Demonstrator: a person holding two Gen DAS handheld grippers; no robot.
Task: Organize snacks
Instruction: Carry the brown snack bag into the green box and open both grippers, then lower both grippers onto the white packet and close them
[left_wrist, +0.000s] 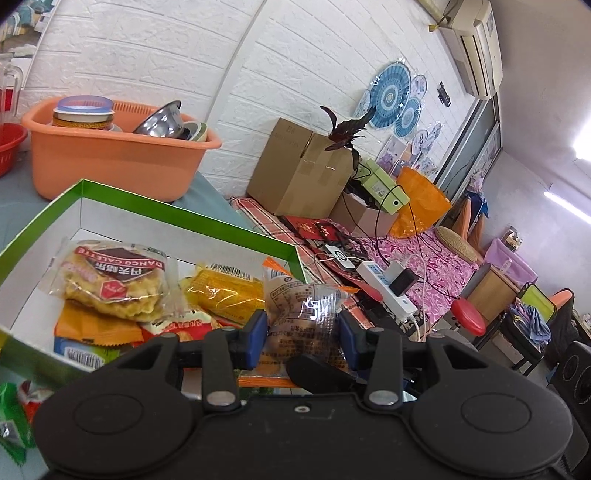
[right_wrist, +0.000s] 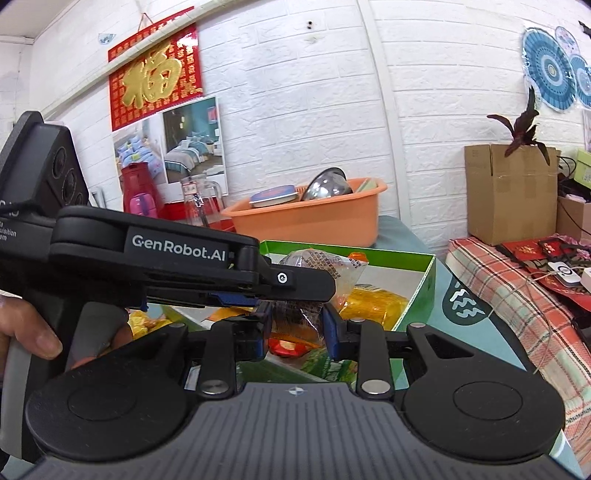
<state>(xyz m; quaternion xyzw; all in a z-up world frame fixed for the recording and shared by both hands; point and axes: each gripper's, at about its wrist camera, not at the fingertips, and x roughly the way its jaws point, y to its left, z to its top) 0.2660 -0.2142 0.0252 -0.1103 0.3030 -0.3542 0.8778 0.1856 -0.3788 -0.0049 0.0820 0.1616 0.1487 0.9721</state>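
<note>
A green-rimmed white box (left_wrist: 207, 216) holds several wrapped snacks: a Danco galette biscuit (left_wrist: 114, 284), a yellow packet (left_wrist: 225, 293) and orange packets (left_wrist: 92, 326). My left gripper (left_wrist: 302, 332) is shut on a clear-wrapped bun snack (left_wrist: 301, 314), held over the box's near right corner. In the right wrist view the same box (right_wrist: 424, 284) lies ahead. My right gripper (right_wrist: 295, 323) is shut on one end of the same clear-wrapped snack (right_wrist: 321, 267). The left gripper's body (right_wrist: 177, 266) crosses just above it.
An orange basin (left_wrist: 110, 162) with bowls stands behind the box, a red basket (left_wrist: 9, 144) at far left. A cardboard box (left_wrist: 295, 170), a plant, a power strip (left_wrist: 388, 291) and cables lie on the patterned cloth to the right. Green packets (left_wrist: 14, 417) lie near left.
</note>
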